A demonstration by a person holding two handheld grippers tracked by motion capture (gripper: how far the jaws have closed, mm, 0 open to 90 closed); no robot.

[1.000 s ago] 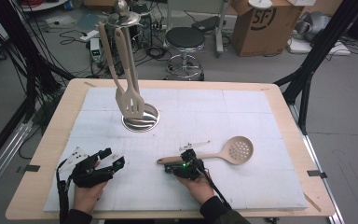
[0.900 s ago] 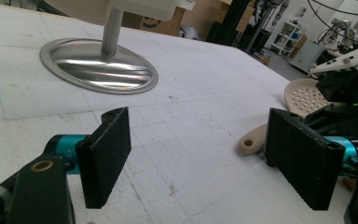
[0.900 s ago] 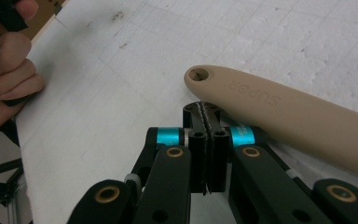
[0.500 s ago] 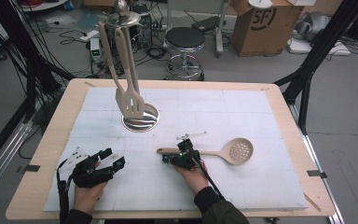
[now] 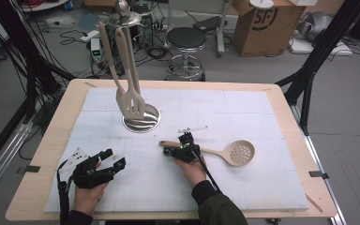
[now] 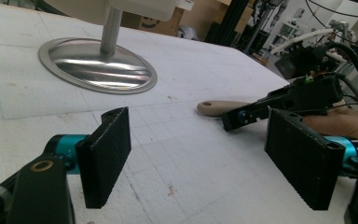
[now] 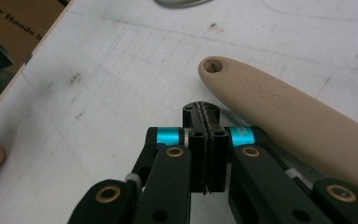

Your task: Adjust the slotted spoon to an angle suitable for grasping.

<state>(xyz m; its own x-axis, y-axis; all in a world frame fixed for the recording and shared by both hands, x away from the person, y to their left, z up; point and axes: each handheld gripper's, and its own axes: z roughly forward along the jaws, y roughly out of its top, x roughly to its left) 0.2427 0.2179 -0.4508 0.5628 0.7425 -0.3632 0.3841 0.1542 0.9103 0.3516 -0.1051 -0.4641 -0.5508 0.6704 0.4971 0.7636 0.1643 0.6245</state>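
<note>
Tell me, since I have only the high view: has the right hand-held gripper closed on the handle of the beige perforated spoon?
Observer: No. In the right gripper view the right hand-held gripper is shut with nothing between its jaws. The handle of the beige perforated spoon lies beside them.
Operator: Any marking on that handle?
Observer: Raised letters read SUPOR, and there is a hanging hole at its end.
Operator: And the other hand?
Observer: The left gripper view shows the left hand-held gripper wide open and empty, facing the shiny round metal stand base.
</note>
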